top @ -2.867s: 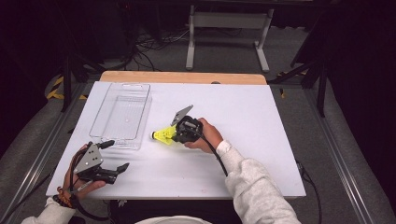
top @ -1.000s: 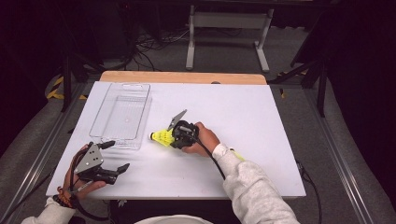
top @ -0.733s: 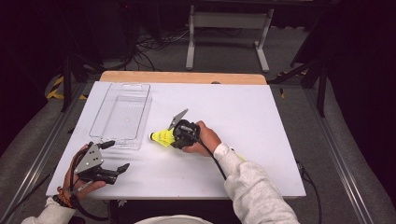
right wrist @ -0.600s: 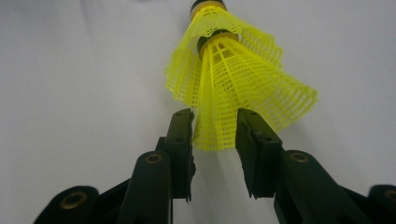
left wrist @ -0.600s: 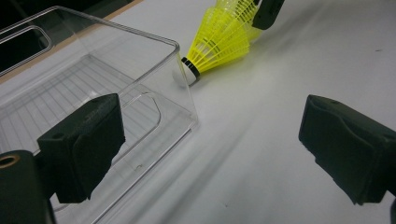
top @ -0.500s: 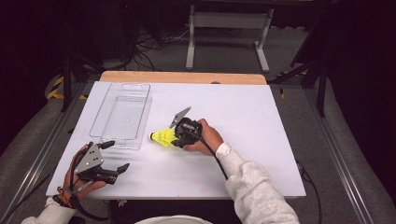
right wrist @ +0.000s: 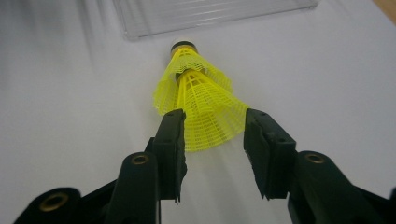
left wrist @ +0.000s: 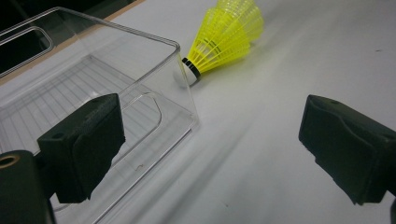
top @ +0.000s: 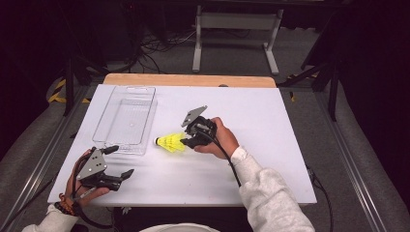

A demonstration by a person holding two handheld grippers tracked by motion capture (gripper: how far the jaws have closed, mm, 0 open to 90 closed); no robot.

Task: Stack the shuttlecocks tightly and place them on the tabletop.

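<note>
Two nested yellow shuttlecocks (top: 169, 143) lie on the white table (top: 270, 145), cork end toward a clear plastic tray (top: 146, 118). My right gripper (top: 186, 142) comes at them from the right. In the right gripper view its jaws press on both sides of the rear mesh skirt (right wrist: 210, 116), so the right gripper (right wrist: 215, 116) is shut on it. My left gripper (top: 121, 161) rests near the front left table edge, open and with nothing in it. From the left gripper (left wrist: 210, 135) I see the shuttlecocks (left wrist: 224, 37) with the cork against the tray's corner (left wrist: 180, 51).
The tray (right wrist: 210, 14) has nothing in it and stands at the back left of the table. A wooden strip (top: 193, 79) runs along the far edge. Beyond the table are a metal stand (top: 232, 29) and floor cables (top: 154, 46).
The right hand drifted slightly left, then back right, with the shuttlecocks barely shifting along with it. The left gripper has stayed still.
</note>
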